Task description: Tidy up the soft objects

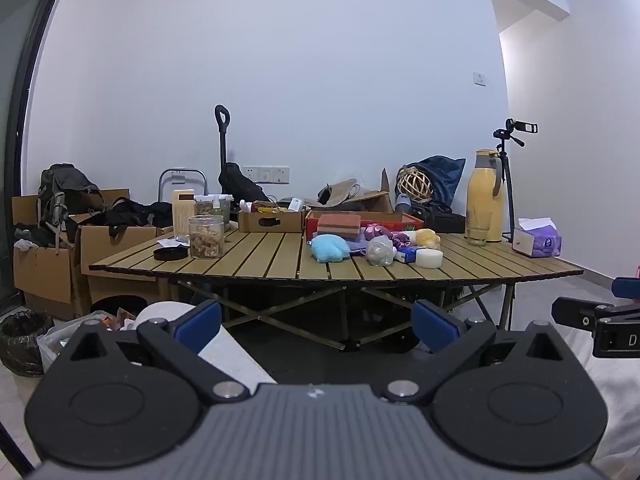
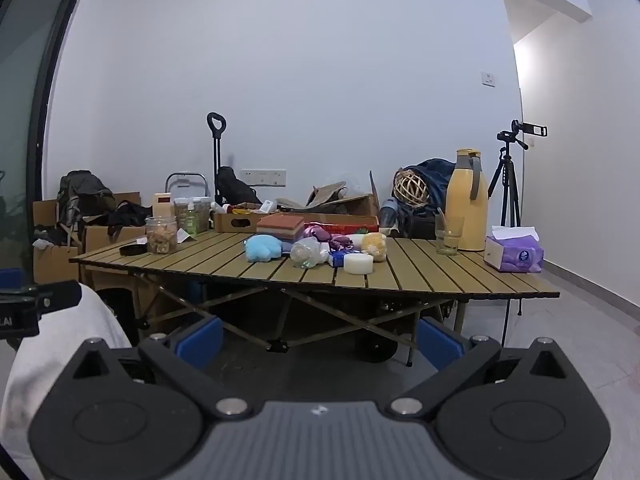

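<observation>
Glass jar (image 1: 206, 237) holds brown chunks; left tongs (image 1: 316, 322), right tongs (image 2: 320, 340) wide, empty.

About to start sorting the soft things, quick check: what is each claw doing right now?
Left claw: open, holding nothing, short of the table.
Right claw: open, holding nothing, also short of the table.

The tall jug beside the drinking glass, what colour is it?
The jug is pale yellow with a grey handle, clearest in the right wrist view.

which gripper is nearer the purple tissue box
Right. The right gripper is open, short of the table, with the purple tissue box ahead to its right. The left gripper, also open, sits farther left.
</observation>
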Motion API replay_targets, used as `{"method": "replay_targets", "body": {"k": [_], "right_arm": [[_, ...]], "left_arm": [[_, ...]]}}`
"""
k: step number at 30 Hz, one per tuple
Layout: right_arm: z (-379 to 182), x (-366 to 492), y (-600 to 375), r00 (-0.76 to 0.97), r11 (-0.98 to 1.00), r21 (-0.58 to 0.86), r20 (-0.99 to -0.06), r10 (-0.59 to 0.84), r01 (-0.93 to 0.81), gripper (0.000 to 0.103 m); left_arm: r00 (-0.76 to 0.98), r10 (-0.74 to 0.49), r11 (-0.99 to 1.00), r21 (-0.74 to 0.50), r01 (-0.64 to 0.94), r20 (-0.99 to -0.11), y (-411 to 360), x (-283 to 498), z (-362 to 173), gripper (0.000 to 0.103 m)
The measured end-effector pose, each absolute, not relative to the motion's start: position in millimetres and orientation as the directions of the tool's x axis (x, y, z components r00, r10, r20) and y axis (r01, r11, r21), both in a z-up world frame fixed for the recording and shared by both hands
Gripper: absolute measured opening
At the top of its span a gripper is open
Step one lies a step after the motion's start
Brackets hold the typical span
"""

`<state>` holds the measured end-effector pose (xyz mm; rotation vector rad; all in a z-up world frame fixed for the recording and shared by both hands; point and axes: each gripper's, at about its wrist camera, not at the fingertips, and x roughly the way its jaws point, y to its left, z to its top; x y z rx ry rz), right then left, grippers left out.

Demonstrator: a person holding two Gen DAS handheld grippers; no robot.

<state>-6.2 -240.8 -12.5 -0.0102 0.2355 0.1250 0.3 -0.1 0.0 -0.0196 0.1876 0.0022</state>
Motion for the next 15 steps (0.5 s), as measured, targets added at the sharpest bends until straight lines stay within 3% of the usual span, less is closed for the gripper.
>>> {"method": "replay_targets", "body": {"k": [15], "right_arm": [[-21.3,9.2,-219.4,0.962,0.994,0.018,-0.253,0.106,-0.105,0.103]], "left_arm": [[0.985,-0.007,1.000,0.004,0.007,-0.173,-1.9,-4.2,-1.8,0.103]]}}
